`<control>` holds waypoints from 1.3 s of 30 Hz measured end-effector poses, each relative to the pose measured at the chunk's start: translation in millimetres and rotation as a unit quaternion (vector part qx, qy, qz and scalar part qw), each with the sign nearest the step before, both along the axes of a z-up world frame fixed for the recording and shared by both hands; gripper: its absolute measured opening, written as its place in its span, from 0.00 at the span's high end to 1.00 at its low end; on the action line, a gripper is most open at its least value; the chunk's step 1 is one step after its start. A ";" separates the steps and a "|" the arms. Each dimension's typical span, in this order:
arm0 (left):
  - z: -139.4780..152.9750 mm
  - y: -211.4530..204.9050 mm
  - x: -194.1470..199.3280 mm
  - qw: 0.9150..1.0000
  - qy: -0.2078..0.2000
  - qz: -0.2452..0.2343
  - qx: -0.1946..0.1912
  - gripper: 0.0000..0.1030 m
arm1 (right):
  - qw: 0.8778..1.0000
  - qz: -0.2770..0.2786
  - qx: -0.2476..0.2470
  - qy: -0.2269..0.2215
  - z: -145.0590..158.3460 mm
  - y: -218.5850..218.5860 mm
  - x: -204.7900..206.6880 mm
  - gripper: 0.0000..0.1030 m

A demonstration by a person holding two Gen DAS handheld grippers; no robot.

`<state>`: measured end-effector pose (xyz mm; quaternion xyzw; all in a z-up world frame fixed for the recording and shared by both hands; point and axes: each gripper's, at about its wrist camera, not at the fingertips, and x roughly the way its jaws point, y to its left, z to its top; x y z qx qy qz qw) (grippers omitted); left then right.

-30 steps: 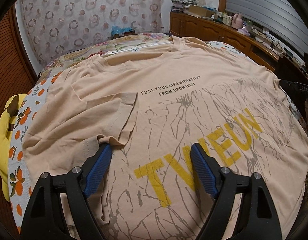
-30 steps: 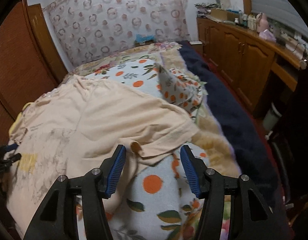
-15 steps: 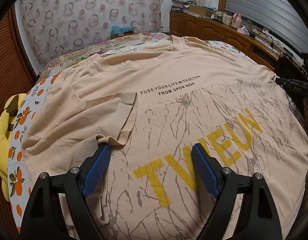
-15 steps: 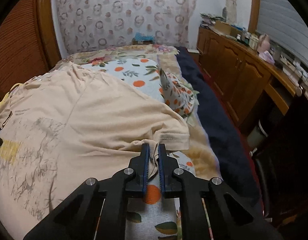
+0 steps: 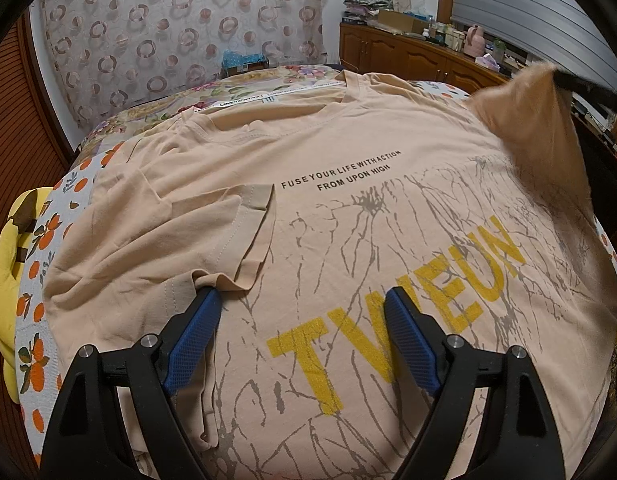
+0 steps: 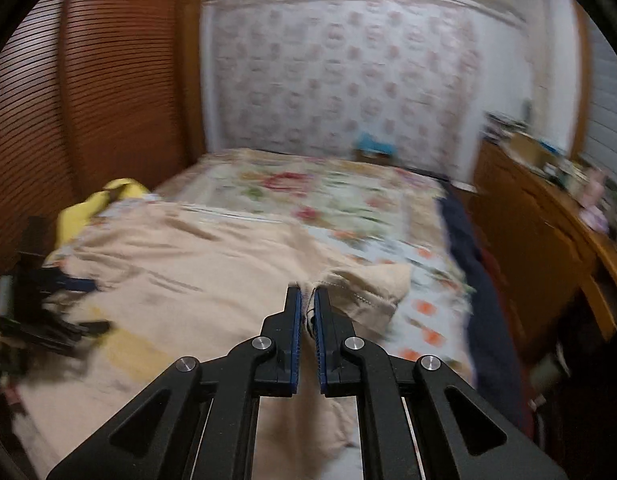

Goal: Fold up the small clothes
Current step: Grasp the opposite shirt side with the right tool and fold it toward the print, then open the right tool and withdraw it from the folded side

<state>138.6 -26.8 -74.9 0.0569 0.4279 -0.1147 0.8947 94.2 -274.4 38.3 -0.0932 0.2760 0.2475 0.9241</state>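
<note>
Beige cotton fills almost everything I can see: the T-shirt [image 5: 348, 184] lies print-up across the flowered bedspread [image 5: 40, 240], its yellow lettering and the small black slogan facing me, neckline toward the patterned curtain [image 5: 180, 28]. One sleeve [image 5: 212, 240] is already turned in over the chest on the side of my left gripper [image 5: 304, 316], whose blue pads stand wide apart over the cloth near that sleeve's cuff, holding nothing.

On the far side, the other sleeve [image 6: 368, 288] is pinched between the pads of my right gripper [image 6: 307, 304], which are pressed together on a bunch of cloth at the cuff; from the left wrist view that corner stands lifted off the bed in a peak. The right view is smeared with motion, so I cannot read how much fabric is caught.

To do this fold well, I would carry the cuff across in a low arc toward the slogan, keeping the cloth taut enough that the fold line runs straight down from the shoulder, matching the sleeve already folded. My judgement is that the left gripper should press the body flat so the shirt does not drag sideways. Let go only once the sleeve lies flat.
</note>
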 end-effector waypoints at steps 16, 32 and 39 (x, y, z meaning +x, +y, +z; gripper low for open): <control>-0.6 0.4 0.7 1.000 0.000 0.000 0.000 0.17 | 0.995 0.041 -0.024 0.084 -49.2 28.7 3.9 0.61; -0.5 0.4 0.8 1.000 0.001 0.000 0.000 0.17 | 0.992 0.074 0.017 0.102 -75.8 23.0 -25.4 0.96; -0.4 0.4 0.9 1.000 0.001 0.000 -0.001 0.17 | 0.984 0.113 0.012 0.134 -85.6 31.0 -45.7 0.95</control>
